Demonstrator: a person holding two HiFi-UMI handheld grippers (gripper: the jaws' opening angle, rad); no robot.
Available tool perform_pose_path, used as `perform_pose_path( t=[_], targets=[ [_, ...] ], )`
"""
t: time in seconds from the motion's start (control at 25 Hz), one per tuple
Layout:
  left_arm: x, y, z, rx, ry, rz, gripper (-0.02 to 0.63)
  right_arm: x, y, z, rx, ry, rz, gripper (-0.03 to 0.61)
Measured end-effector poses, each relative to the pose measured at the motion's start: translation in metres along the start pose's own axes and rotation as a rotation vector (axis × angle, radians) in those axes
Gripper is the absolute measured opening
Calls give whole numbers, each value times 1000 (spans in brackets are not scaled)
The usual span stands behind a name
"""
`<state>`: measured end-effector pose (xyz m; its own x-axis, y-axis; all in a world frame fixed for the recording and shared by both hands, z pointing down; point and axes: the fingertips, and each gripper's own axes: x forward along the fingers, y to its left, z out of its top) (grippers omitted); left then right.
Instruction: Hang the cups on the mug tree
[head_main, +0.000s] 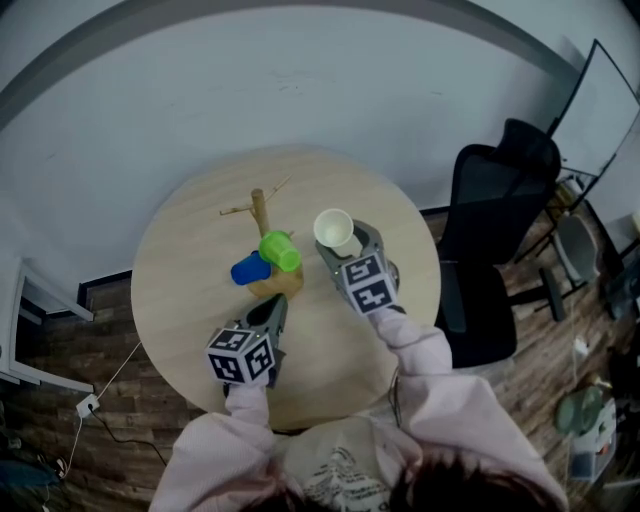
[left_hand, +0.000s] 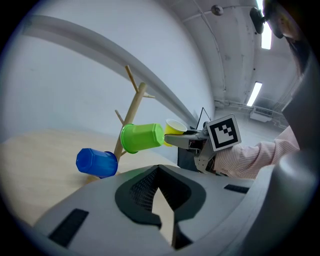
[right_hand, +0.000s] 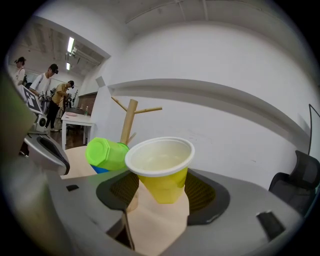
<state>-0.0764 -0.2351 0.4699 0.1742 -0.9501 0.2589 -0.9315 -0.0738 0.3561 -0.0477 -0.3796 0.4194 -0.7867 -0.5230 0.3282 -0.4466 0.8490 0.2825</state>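
Yellow cup (right_hand: 161, 172) is gripped by the right gripper (right_hand: 161, 194), fingers partly open.

From my feed: round pale wood-grain worktop (head_main: 185, 300), with a wooden branched mug tree (head_main: 260, 212) standing near its middle.

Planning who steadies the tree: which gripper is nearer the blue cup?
Left. The left gripper is short of the blue cup on the person's side; the right gripper, gripping the yellow cup, is past the green cup.
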Motion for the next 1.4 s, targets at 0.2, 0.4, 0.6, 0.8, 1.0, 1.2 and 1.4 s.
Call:
perform_pose_path(
  t=[0.2,0.4,0.6,0.8,1.0,1.2,1.4],
  targets=[
    [-5,4,6,-4,-24,21,0,7,-2,13,-38,-1,14,275],
    [-10,6,14,-2,-56,36,0,10,-4,24,-65,-5,15,275],
    [-14,9,19,-3,-79,50,0,15,-6,34,-99,-4,16,275],
    [-21,14,21,-8,-92,66,0,19,-9,44,-147,0,11,275],
    [-29,22,22,-21,-112,90,0,23,-12,54,-197,5,6,275],
    [-32,25,23,-21,-115,98,0,29,-14,59,-234,10,7,275],
    [-37,30,21,-27,-116,112,0,37,-14,63,-263,15,16,275]
  ],
)
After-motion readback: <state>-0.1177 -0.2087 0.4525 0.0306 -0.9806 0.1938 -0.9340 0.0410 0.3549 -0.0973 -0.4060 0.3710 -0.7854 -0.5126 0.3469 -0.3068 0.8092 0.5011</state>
